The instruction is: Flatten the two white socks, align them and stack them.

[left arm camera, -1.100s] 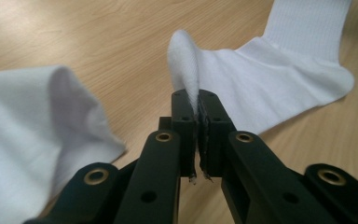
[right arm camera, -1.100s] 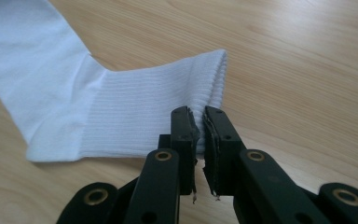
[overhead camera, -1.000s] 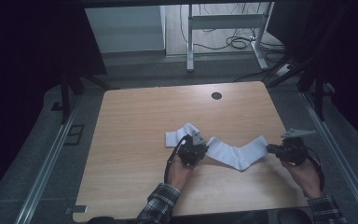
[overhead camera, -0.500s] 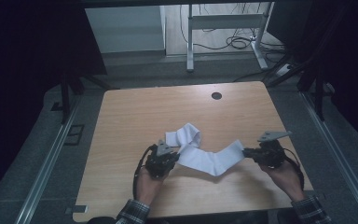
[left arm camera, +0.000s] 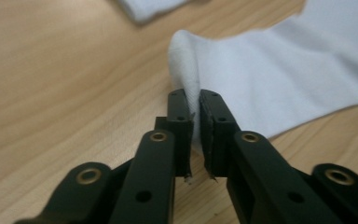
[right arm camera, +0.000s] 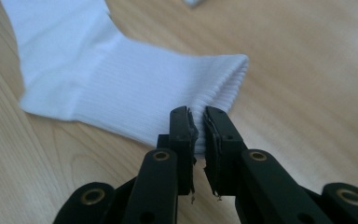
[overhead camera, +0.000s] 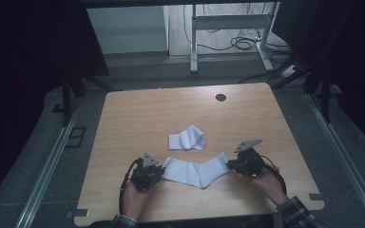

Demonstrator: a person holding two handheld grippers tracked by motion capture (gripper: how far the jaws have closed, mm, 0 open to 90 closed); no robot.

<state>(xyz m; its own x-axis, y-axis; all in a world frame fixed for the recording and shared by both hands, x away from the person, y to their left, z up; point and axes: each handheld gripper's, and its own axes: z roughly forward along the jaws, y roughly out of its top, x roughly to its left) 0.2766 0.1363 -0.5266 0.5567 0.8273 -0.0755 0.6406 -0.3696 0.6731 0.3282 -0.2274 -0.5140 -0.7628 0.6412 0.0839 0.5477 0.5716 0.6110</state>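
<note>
A long white sock [overhead camera: 197, 171] lies stretched in a shallow V on the wooden table [overhead camera: 171, 109] near its front edge. My left gripper [overhead camera: 160, 172] holds its left end. In the left gripper view a raised fold of the sock [left arm camera: 279, 79] runs between the jaws of the left gripper [left arm camera: 194, 95]; they have just been opening slightly, with the cloth still pinched. My right gripper [overhead camera: 229, 165] holds the other end. In the right gripper view the sock's ribbed cuff [right arm camera: 121, 79] sits between the jaws of the right gripper [right arm camera: 196, 112].
A second white sock [overhead camera: 186, 138], folded over, lies just beyond the stretched one, and its edge shows as the second sock [left arm camera: 149, 7] in the left gripper view. A round cable hole [overhead camera: 220, 97] is at the table's far side. Metal rails flank the table.
Both hands have moved left and toward the near edge, carrying the stretched sock with them. It has come down off the folded sock and now lies flat on the wood.
</note>
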